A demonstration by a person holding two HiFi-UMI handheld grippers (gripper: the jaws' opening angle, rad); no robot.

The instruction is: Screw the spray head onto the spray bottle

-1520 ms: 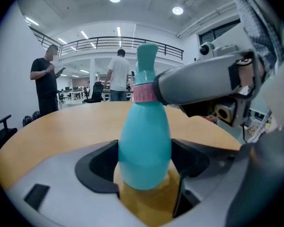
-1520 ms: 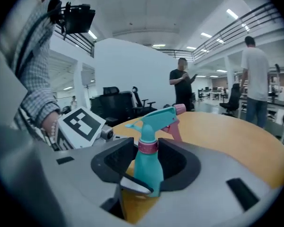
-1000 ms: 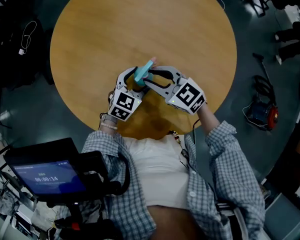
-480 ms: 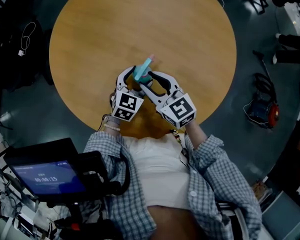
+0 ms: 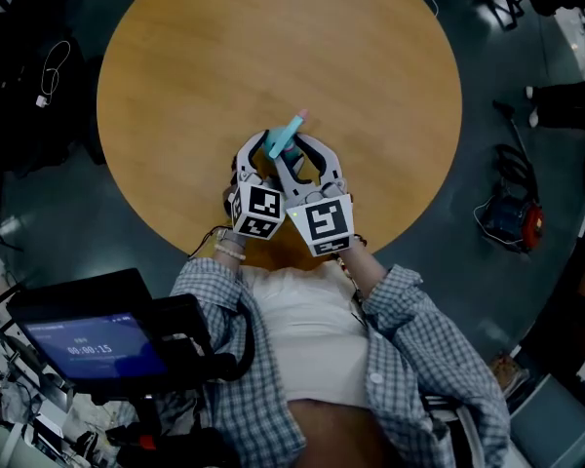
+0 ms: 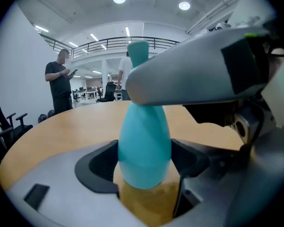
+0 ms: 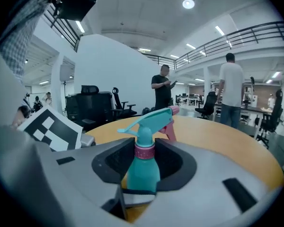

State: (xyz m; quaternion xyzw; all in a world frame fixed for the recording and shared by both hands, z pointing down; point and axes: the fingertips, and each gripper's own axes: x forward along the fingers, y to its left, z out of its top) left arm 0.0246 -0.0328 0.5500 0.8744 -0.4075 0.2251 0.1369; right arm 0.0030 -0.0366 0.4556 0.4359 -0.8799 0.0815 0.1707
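A teal spray bottle stands tilted over the near edge of the round wooden table. Its teal spray head with a pink nozzle sits on a pink collar at the neck. In the left gripper view my left gripper is shut on the bottle's wide body. My right gripper has just been closing with the collar between its jaws, and its pads press on the collar. In the head view the left gripper and right gripper sit side by side at the bottle.
A screen on a rig sits at my lower left. A red and blue device lies on the floor to the right. People and office chairs stand beyond the table's far side.
My right gripper has swung round the bottle from the right side toward me, so its marker cube now lies next to the left one. The left gripper and the bottle stayed put.
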